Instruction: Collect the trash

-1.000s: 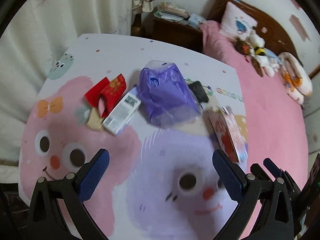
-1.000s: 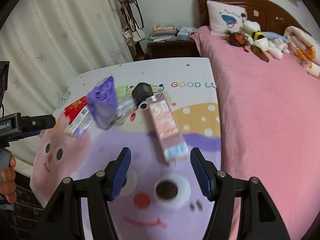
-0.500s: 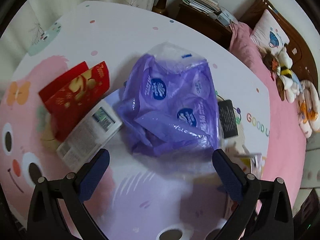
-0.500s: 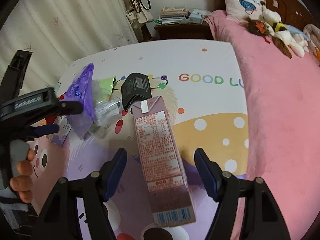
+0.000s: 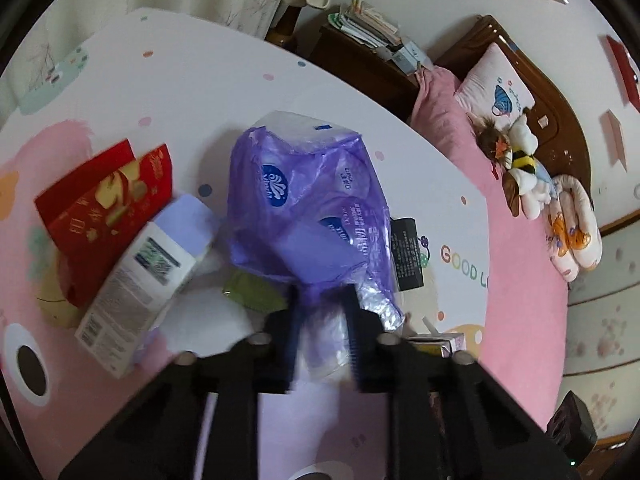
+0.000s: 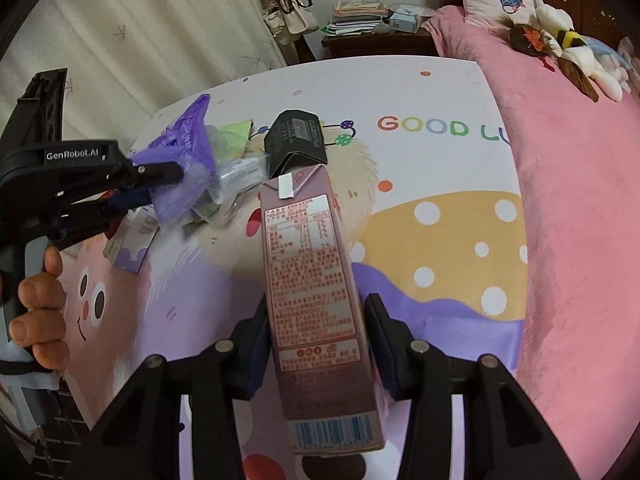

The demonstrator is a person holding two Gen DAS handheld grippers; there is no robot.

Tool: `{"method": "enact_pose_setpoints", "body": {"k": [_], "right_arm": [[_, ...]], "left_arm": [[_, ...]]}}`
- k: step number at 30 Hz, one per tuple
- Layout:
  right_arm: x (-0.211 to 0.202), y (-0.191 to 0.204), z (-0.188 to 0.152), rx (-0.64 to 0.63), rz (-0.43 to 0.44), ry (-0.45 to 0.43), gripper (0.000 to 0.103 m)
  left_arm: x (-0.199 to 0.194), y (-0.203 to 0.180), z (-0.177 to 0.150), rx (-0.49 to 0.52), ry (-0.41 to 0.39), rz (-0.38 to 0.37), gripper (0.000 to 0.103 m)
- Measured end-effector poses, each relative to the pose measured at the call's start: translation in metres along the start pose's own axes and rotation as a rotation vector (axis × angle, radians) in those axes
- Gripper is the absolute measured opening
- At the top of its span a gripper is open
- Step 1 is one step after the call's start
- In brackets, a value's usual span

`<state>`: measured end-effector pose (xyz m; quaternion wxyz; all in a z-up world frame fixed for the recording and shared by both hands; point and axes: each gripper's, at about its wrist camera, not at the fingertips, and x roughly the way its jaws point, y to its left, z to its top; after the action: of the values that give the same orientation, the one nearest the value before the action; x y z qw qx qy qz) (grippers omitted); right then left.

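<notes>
A crumpled purple plastic bag lies in the middle of the cartoon-print table cover. My left gripper is shut on the bag's near edge, and its fingers are blurred. From the right wrist view the left gripper pinches the purple bag at the left. A pink drink carton lies lengthwise between the fingers of my right gripper. Its jaws are closing, and the pads touch the carton's two long sides.
Left of the bag lie a white and lilac box and red packets. A black box and a green scrap lie near it. A pink bed with plush toys is on the right, a nightstand behind.
Both grippers came down to the table. The left one went from wide open to shut on the bag's edge. The right one narrowed its jaws onto the carton.
</notes>
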<state>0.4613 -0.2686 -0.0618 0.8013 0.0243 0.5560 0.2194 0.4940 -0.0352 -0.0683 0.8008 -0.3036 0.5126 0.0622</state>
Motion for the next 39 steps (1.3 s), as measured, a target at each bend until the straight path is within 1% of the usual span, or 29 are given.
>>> {"method": "enact_pose_setpoints", "body": {"k": [4, 8, 14, 17, 21, 24, 26, 28, 29, 30, 31, 32, 33, 34, 35, 37, 39], "right_arm": [[-0.009, 0.005, -0.004, 0.012, 0.013, -0.018, 0.044], [-0.022, 0.015, -0.008, 0.013, 0.025, -0.041, 0.043], [-0.049, 0.034, -0.025, 0.025, 0.034, -0.074, 0.043], [-0.064, 0.047, -0.041, 0.034, 0.033, -0.087, 0.043], [-0.074, 0.061, -0.068, 0.051, 0.016, -0.085, 0.043], [-0.076, 0.070, -0.090, 0.071, 0.002, -0.079, 0.043], [-0.077, 0.075, -0.102, 0.085, -0.008, -0.076, 0.043], [-0.077, 0.079, -0.114, 0.099, -0.021, -0.075, 0.043], [-0.077, 0.081, -0.118, 0.103, -0.028, -0.075, 0.043], [-0.078, 0.083, -0.121, 0.107, -0.033, -0.076, 0.043], [-0.078, 0.085, -0.124, 0.111, -0.037, -0.077, 0.043], [-0.078, 0.086, -0.127, 0.112, -0.040, -0.079, 0.043], [-0.079, 0.087, -0.128, 0.112, -0.043, -0.081, 0.043], [-0.079, 0.088, -0.130, 0.112, -0.047, -0.084, 0.043], [-0.079, 0.089, -0.131, 0.112, -0.052, -0.085, 0.043], [-0.079, 0.088, -0.133, 0.114, -0.056, -0.084, 0.043], [-0.077, 0.086, -0.133, 0.117, -0.062, -0.081, 0.043]], "left_arm": [[-0.014, -0.001, -0.006, 0.038, -0.005, 0.018, 0.006], [-0.041, 0.001, -0.021, 0.088, -0.013, 0.020, 0.005], [-0.097, 0.009, -0.058, 0.177, -0.029, -0.005, 0.003], [-0.125, 0.016, -0.082, 0.236, -0.026, -0.013, 0.001], [-0.149, 0.037, -0.118, 0.299, 0.012, -0.011, 0.001], [-0.151, 0.056, -0.146, 0.357, 0.062, 0.026, 0.001], [-0.149, 0.066, -0.155, 0.388, 0.085, 0.056, 0.002], [-0.146, 0.072, -0.161, 0.404, 0.096, 0.081, 0.010], [-0.145, 0.075, -0.163, 0.406, 0.101, 0.085, 0.023], [-0.144, 0.077, -0.163, 0.403, 0.103, 0.085, 0.041], [-0.144, 0.077, -0.163, 0.402, 0.100, 0.083, 0.050], [-0.143, 0.077, -0.162, 0.405, 0.091, 0.082, 0.065], [-0.142, 0.075, -0.160, 0.412, 0.087, 0.085, 0.073], [-0.140, 0.073, -0.159, 0.419, 0.088, 0.087, 0.077], [-0.136, 0.070, -0.157, 0.427, 0.091, 0.090, 0.083], [-0.129, 0.065, -0.153, 0.440, 0.084, 0.097, 0.087], [-0.119, 0.058, -0.149, 0.453, 0.095, 0.088, 0.102]]}}
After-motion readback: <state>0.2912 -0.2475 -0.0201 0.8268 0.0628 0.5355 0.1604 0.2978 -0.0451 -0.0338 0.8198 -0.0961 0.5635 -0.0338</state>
